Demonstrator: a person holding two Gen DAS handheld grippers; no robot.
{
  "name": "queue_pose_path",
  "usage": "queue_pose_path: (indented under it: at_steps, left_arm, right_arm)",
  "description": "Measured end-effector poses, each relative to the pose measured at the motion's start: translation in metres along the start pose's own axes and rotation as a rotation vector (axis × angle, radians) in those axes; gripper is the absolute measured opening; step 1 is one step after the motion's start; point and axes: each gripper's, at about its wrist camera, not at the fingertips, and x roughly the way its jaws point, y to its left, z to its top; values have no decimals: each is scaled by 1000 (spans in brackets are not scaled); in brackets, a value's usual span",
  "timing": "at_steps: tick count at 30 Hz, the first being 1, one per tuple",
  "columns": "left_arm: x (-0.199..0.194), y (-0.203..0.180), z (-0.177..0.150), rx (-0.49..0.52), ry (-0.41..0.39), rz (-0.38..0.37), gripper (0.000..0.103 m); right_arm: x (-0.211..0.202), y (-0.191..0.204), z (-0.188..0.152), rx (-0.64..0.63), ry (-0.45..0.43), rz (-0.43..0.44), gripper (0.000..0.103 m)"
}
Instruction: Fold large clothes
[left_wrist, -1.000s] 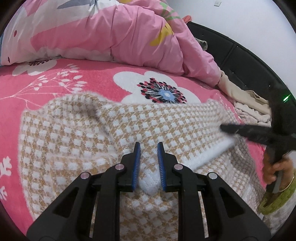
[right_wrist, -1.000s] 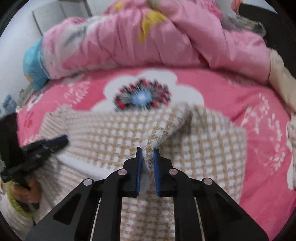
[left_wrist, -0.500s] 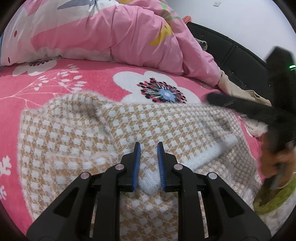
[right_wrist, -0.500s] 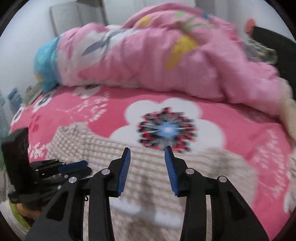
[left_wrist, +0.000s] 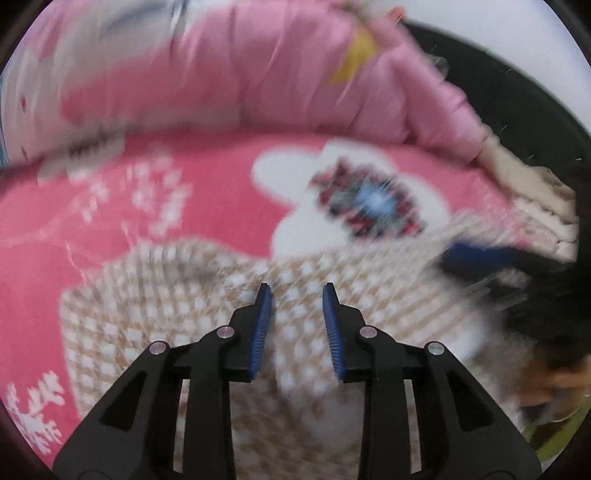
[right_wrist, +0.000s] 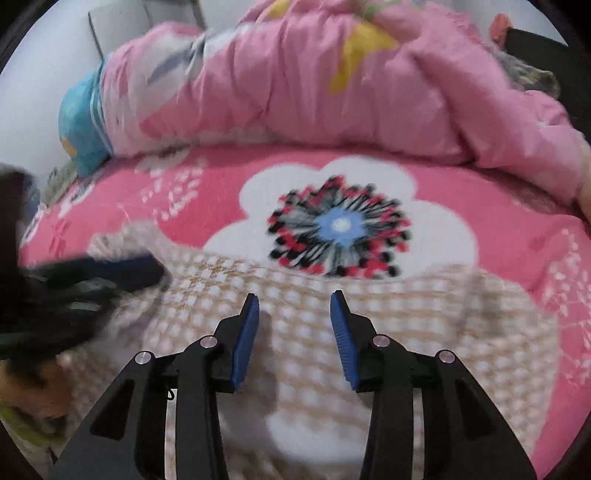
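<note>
1. Left wrist view: this picture is blurry. The left gripper (left_wrist: 297, 291) points down at a checked sweater (left_wrist: 166, 321). Its jaws are opening, with a gap between the blue pads (left_wrist: 263, 325). The sweater shows through the gap, and the pads do not press on it.
2. The sweater is tan and white. It lies spread on the near part of a pink bed sheet (left_wrist: 74, 218).
3. A big white flower (left_wrist: 354, 195) with a blue middle is printed on the sheet, just past the far edge of the sweater.
4. A puffy pink quilt (left_wrist: 258, 77) is heaped at the far side of the bed.
5. At the right, the right gripper (left_wrist: 480, 254) is a dark blur over the sweater's right edge. A hand (left_wrist: 554, 384) shows below it.
6. Right wrist view: the right gripper (right_wrist: 294, 297) points down at the same sweater (right_wrist: 406, 321). Its jaws stand apart and nothing is pinched between them.
7. The sweater covers the near part of the sheet (right_wrist: 517, 206). Its far edge sits right under the flower (right_wrist: 340, 225).
8. The quilt (right_wrist: 295, 81) is piled far back, and a blue pillow (right_wrist: 79, 125) pokes out at its left end.
9. At the left, the left gripper (right_wrist: 110, 269) is blurry above the sweater's left corner. I cannot tell from here how its jaws stand.
</note>
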Motion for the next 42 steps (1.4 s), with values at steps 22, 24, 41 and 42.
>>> queue_pose_path:
  at_steps: [22, 24, 41, 42]
  left_arm:
    - [-59, -39, -40, 137, -67, 52, 43]
    - [-85, -41, -49, 137, -92, 81, 53]
    - [-160, -31, -221, 41, 4, 216, 85]
    - [-155, -30, -227, 46, 18, 223, 86]
  right_arm:
    - [-39, 33, -36, -72, 88, -65, 59]
    - [-67, 33, -48, -54, 64, -55, 69]
    - [-150, 67, -199, 24, 89, -4, 89]
    - [-144, 67, -204, 27, 103, -23, 89]
